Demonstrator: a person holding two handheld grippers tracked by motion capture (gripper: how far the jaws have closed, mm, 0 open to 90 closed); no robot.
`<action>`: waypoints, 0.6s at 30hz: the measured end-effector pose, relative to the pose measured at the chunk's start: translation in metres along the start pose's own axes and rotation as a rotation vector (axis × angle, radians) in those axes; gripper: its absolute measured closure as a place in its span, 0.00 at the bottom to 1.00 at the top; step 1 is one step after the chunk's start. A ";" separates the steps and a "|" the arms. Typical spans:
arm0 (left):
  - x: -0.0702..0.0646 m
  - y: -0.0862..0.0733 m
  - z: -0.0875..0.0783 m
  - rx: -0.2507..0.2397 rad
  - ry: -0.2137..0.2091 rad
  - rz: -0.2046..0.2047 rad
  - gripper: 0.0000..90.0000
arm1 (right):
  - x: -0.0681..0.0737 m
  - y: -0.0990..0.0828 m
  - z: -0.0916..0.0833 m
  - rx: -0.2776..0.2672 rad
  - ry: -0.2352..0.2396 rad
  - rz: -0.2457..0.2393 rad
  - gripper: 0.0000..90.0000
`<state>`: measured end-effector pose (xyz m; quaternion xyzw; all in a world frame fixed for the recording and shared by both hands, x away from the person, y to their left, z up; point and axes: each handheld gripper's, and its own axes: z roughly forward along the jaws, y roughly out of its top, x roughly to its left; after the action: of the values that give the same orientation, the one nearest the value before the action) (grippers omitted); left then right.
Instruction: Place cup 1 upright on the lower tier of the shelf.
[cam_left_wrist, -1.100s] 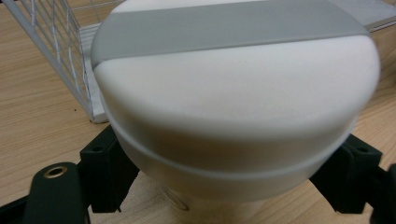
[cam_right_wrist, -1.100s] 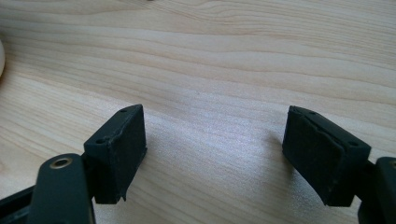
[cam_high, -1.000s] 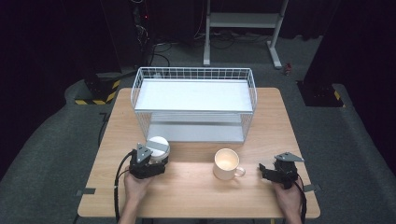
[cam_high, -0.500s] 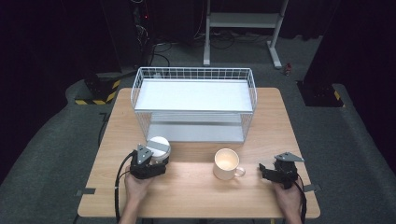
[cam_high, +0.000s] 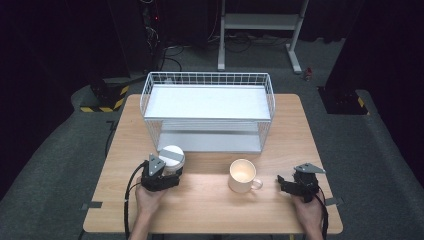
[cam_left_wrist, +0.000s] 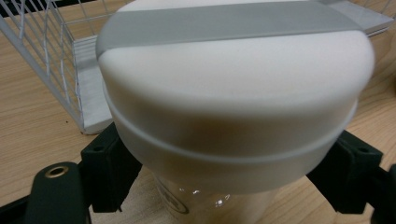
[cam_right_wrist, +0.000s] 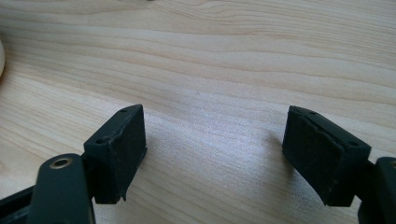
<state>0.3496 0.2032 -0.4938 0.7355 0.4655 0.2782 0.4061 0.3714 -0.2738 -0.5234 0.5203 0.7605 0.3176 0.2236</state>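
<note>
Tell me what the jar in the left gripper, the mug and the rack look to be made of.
Jar: clear glass or plastic, going by the bright glints. Its lid is matte white, likely plastic. Mug: glossy cream, probably ceramic. Rack: thin white-coated wire mesh, likely metal, with flat white shelves.

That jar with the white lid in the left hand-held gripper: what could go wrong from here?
The left hand-held gripper grips the jar on its shiny clear body, just under the wide white lid; it might slip. The wire rack stands close beyond it, so a lift could knock the lid against the wires. The mug stands near on the table and could get bumped.
</note>
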 end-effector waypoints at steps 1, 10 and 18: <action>0.000 0.000 0.000 0.000 0.000 0.000 0.21 | 0.000 0.000 0.000 0.000 0.000 0.000 0.24; -0.001 -0.001 0.000 -0.010 0.003 0.001 0.21 | 0.000 0.000 0.000 0.000 0.000 0.000 0.24; 0.000 0.000 -0.001 -0.022 0.006 0.001 0.21 | 0.000 0.000 0.000 0.000 0.000 0.000 0.24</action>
<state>0.3487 0.2032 -0.4938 0.7305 0.4633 0.2858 0.4123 0.3714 -0.2738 -0.5234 0.5202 0.7606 0.3176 0.2237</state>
